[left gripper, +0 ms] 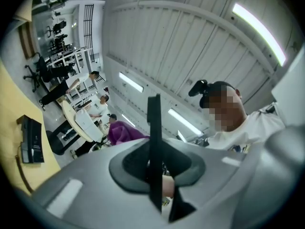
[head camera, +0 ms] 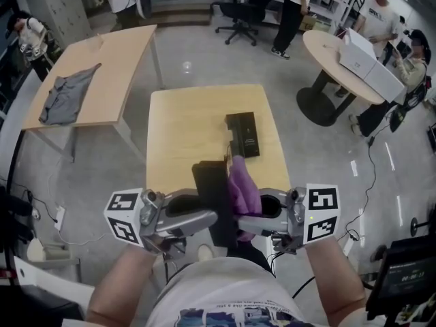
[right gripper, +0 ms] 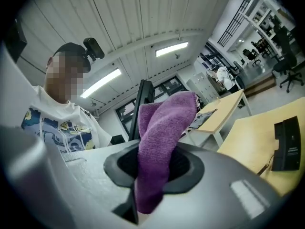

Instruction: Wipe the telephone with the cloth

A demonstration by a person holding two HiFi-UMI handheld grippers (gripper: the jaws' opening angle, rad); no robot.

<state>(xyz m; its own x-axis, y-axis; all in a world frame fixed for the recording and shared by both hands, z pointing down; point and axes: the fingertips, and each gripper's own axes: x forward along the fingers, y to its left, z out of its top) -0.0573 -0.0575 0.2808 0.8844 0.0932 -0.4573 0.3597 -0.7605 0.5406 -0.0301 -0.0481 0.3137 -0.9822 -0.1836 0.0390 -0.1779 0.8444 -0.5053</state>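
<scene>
The person's bare forearms come up from a white printed shirt, with the two grippers held close in front of the body and pointing in toward each other. The left gripper [head camera: 212, 216] has its jaws nearly together, closed on a flat black handset [head camera: 210, 189] that shows edge-on between them. The right gripper [head camera: 240, 216] is clamped on a purple cloth [head camera: 244, 189], which bunches up above the jaws and hangs a little below them. The cloth sits just beside the handset's right edge; I cannot tell whether they touch.

Beyond them is the pale wooden worktop [head camera: 184, 128], and the black telephone [head camera: 243, 133] lies flat toward its far right side, well apart from both grippers.

Further off to the left, a second table [head camera: 116, 67] carries a crumpled grey garment [head camera: 68, 94]. To the right stands a round table [head camera: 327, 46] with white boxes [head camera: 368, 63]. People stand about it, and an office chair [head camera: 238, 16] is at the back.
</scene>
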